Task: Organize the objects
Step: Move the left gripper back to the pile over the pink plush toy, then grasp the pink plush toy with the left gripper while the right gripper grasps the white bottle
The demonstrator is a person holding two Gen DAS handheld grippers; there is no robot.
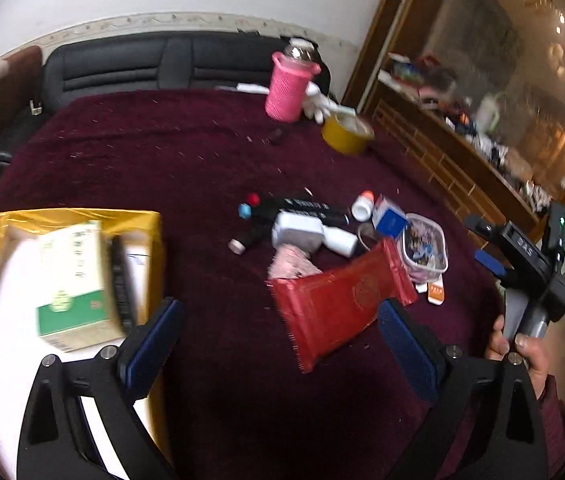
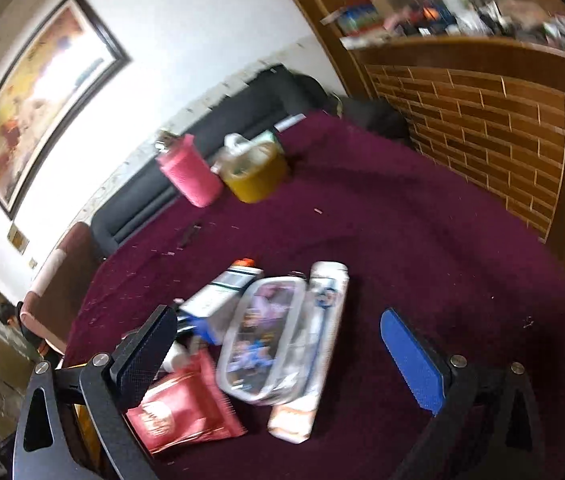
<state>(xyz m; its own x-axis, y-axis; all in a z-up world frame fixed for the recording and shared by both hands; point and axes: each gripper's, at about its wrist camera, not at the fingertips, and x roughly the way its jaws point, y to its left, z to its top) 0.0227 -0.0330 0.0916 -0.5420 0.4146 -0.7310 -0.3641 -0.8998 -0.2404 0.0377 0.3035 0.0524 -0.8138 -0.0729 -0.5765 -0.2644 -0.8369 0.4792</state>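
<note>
Both the left gripper [image 1: 278, 344] and right gripper [image 2: 282, 364] stand wide apart and empty above the maroon tablecloth [image 1: 162, 168], with the flat red foil packet [image 1: 338, 304] beside the yellow-walled cardboard box [image 1: 154, 240], so a hasty closure risks snagging the neighbouring clear plastic case [image 2: 262, 336]

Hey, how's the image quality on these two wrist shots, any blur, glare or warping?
Left wrist view: the green and white box in the yellow box is motion-smeared, the cluttered shelf soft, and lights glare off the glass behind it. Right wrist view: blurred overall, the framed picture washed out by glare. Both: fisheye bends the edges and darkens the corners.
</note>
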